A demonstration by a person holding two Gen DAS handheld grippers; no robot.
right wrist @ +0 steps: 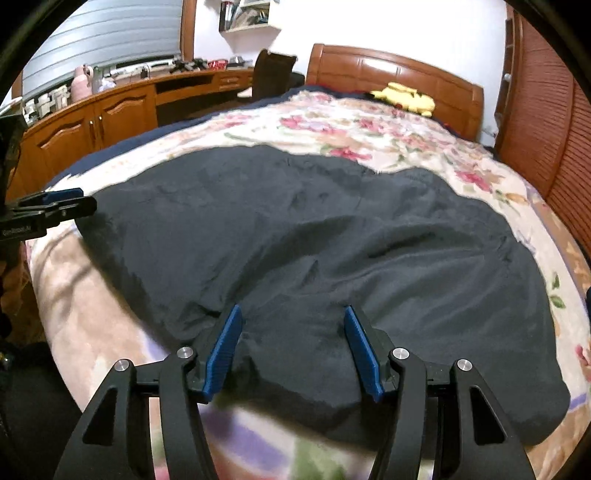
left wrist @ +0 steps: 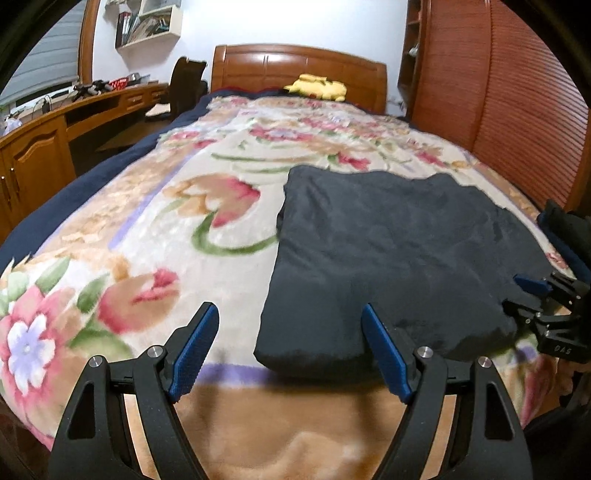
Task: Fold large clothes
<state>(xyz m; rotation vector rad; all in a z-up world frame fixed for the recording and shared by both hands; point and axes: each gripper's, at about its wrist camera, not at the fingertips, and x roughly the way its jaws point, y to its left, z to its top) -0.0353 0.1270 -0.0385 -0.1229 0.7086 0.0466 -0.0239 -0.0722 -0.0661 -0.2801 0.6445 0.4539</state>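
Right wrist view shows the right claw [right wrist: 293, 350] half-open astride the dark garment's [right wrist: 314, 240] near edge on the bed [right wrist: 110, 350], ungripped; left claw [left wrist: 290, 354] gapes empty, so pinching that hem likely comes next.

So the bed [left wrist: 110, 229] fills most of both views, headboard [left wrist: 295, 70] at the far end with a plush toy [left wrist: 319, 86] lying just in front of it. The folded garment [left wrist: 388, 251] lies on the blanket [left wrist: 166, 221] toward the near end, on the right half in the left wrist view — the left gripper [left wrist: 288, 321] sits off its near left corner, the right gripper [right wrist: 293, 323] over its near edge. A long surface [right wrist: 122, 88] with cabinets runs along the left wall, a chair [left wrist: 186, 85] at its far end, shelves [left wrist: 147, 26] above, and a slatted wardrobe [left wrist: 517, 92] stands right of the bed.
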